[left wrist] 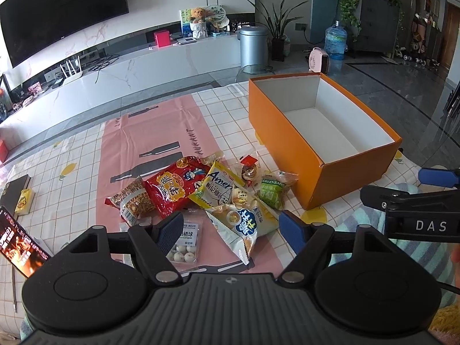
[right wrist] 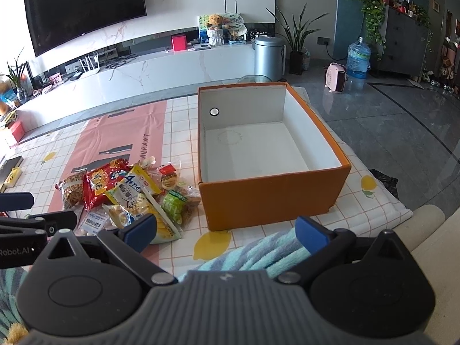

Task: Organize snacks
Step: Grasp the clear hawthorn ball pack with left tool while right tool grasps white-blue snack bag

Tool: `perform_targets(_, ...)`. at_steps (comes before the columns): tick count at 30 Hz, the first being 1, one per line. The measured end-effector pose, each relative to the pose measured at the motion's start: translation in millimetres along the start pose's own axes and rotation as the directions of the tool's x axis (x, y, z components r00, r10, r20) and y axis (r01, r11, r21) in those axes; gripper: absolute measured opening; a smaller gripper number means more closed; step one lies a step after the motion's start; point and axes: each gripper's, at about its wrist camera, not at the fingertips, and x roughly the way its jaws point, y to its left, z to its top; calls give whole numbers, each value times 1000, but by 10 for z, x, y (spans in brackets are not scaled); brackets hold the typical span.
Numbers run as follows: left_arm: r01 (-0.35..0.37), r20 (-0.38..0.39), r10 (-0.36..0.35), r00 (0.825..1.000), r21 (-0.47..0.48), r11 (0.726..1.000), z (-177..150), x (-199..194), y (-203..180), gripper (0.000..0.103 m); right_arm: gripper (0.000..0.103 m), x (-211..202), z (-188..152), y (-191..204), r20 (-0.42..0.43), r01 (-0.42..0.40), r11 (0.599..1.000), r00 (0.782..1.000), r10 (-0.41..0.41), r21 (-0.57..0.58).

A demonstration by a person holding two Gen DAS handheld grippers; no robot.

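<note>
Orange box (right wrist: 273, 198) stood open-topped at frame centre, interior unobstructed. Snack pile (left wrist: 201, 198) crowded lower centre of the left view, just beside the box wall. Pink mat (left wrist: 149, 132) beyond lay clear.

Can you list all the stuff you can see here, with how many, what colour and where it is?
box: one, orange outside, white inside, nothing in it, on the table right of the snacks
snack packets: about nine, red, yellow, green, white and clear, heaped on the pink mat
pink mat: one, on the checked cloth
checked cloth: one, white with lemons, over the table
phone: one, screen lit, at the table's left edge
striped towel: one, blue and white, nearest edge
bin: one, silver, on the floor behind
water bottle: one, blue, on the floor
left gripper: one, black with blue pads, open, above the snacks
right gripper: one, same colours, open, in front of the box
</note>
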Motion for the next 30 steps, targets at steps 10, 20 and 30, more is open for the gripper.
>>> perform_targets(10,77,-45,-79,996,-52,996,-32,120,338,51,73,288,-45,293,-36,-133,990,991,132,-45)
perform_targets(20,28,-161,-50,986,-132,991,-84,449,787,57,64,743,-78,640,-117,-244,970,964,239,-26)
perform_targets(30,-9,-297,-25,954,-115,993,-104,985,975,77,78,1376,-83,843,-213,-260,965,942,258,19)
